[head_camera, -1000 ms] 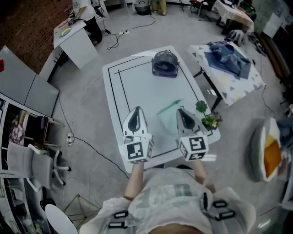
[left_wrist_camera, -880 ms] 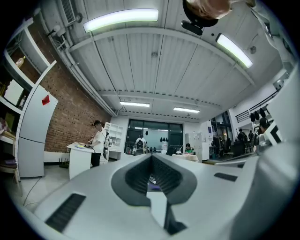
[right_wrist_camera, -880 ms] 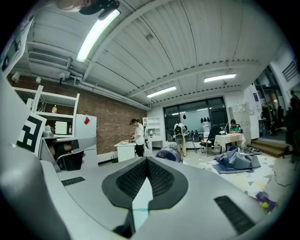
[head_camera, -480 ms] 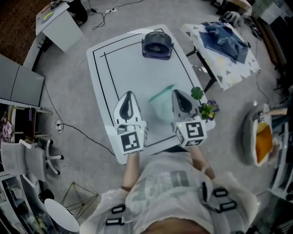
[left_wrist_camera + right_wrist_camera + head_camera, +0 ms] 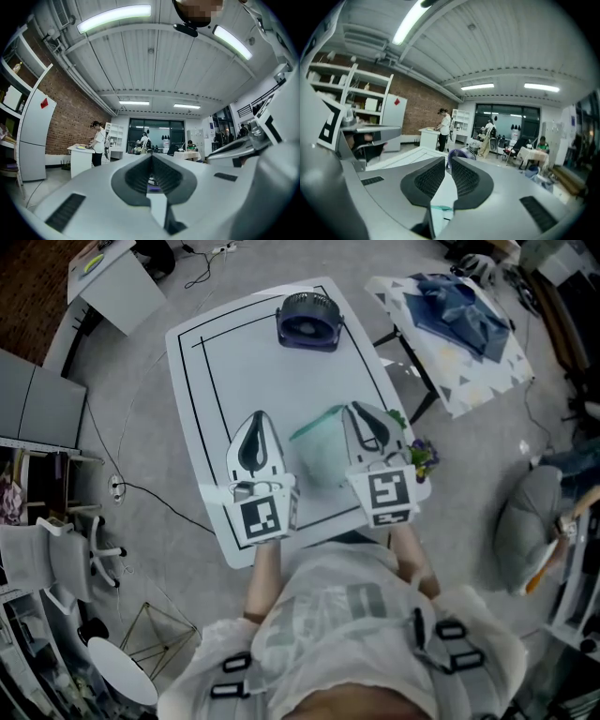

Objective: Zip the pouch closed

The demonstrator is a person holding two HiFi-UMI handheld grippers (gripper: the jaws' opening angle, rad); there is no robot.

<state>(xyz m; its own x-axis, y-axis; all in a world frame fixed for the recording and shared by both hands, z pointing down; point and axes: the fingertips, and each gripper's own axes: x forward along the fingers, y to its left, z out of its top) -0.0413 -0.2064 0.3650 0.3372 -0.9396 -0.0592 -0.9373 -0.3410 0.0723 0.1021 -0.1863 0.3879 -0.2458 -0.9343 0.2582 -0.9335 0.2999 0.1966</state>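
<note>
Two grippers hover over the counter [image 5: 244, 362], jaws clenched on nothing; the pouch [image 5: 317, 454] lies flat between left gripper [image 5: 258, 418] and right gripper [image 5: 353, 410]; it looks thin, soft, light, apt to slide and bunch; pin one end, pinch the slider, unseen here.

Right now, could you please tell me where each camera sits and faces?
Head view: on the person's head, looking steeply down at table, pouch, fan; torso, left gripper, right gripper show.
Left gripper view: on the left gripper, facing level across the room; shut jaws show.
Right gripper view: on the right gripper, facing the fan; shut jaws show.
Head and right gripper views share fan and pouch.
</note>
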